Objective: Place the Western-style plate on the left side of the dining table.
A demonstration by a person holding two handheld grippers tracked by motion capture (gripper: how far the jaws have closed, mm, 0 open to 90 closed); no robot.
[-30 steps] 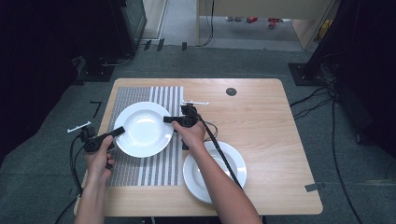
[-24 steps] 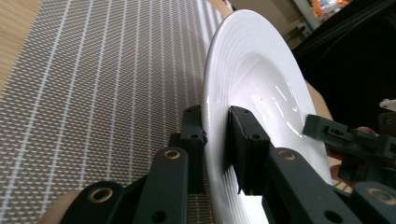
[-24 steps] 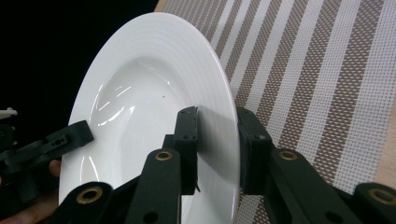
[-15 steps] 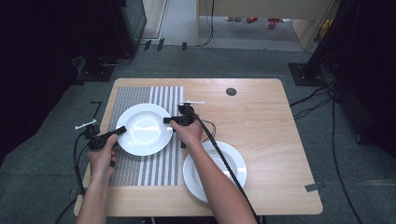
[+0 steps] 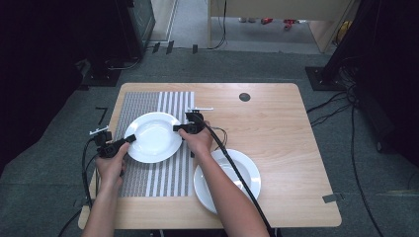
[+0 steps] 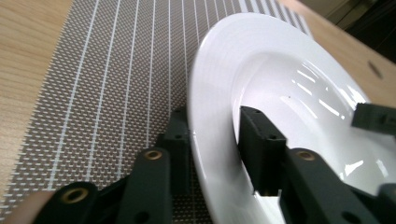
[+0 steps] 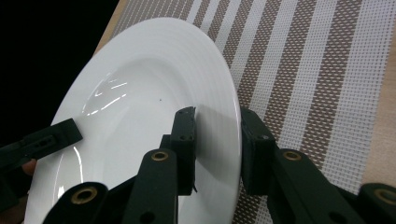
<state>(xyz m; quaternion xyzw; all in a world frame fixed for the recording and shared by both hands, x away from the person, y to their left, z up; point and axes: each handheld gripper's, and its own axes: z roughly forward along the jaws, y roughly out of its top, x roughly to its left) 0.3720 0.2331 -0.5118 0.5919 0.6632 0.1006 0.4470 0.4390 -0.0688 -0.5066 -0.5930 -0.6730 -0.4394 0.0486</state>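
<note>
A white deep plate [image 5: 153,137] is over the striped placemat [image 5: 143,101], held from both sides. My left gripper [image 5: 129,139] is shut on its left rim; in the left gripper view the plate [image 6: 289,79] has its rim clamped in that gripper [image 6: 217,140], one jaw under it and one inside. My right gripper [image 5: 177,128] is shut on the right rim; in the right gripper view the rim of the plate [image 7: 140,93] sits between that gripper's jaws [image 7: 217,135]. Each gripper view also shows the other gripper's jaw at the far rim.
A second white plate [image 5: 242,170] lies on the wooden table [image 5: 276,123] at the front, partly under the right forearm. A small black round cap [image 5: 244,97] sits near the far edge. Dark floor with cables surrounds the table.
The left hand has crept slightly right, toward the plate's rim. The plate and the right gripper have hardly shifted.
</note>
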